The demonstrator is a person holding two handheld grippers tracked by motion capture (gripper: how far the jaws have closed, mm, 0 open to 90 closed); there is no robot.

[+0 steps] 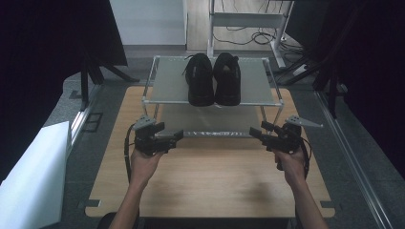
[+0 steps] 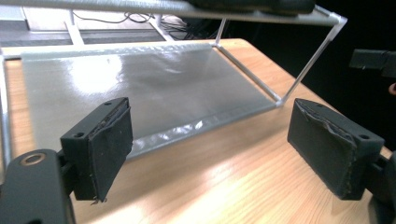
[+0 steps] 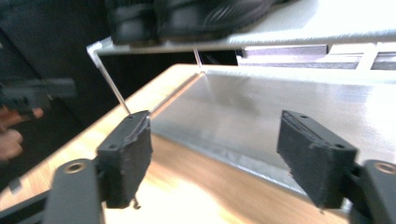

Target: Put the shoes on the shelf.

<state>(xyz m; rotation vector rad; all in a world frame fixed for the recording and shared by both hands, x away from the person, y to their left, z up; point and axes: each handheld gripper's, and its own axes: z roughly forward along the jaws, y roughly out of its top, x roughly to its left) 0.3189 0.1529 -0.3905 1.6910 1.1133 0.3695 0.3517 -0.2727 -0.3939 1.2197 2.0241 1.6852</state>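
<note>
High view: two shoes (image 1: 213, 78), two grippers (image 1: 179, 136)

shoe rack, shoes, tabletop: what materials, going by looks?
Shoe rack: thin pale metal-looking frame; shelves look like glossy grey sheet, since the lower one shows glare, plastic or coated metal. Shoes: matte black, probably fabric or synthetic, laced. Tabletop: light wood grain, likely laminate or veneer.

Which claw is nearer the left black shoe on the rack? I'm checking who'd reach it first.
Left, though only slightly. The left claw sits low, left of the left black lace-up shoe on the metal rack's top shelf; the right claw is farther right.
</note>
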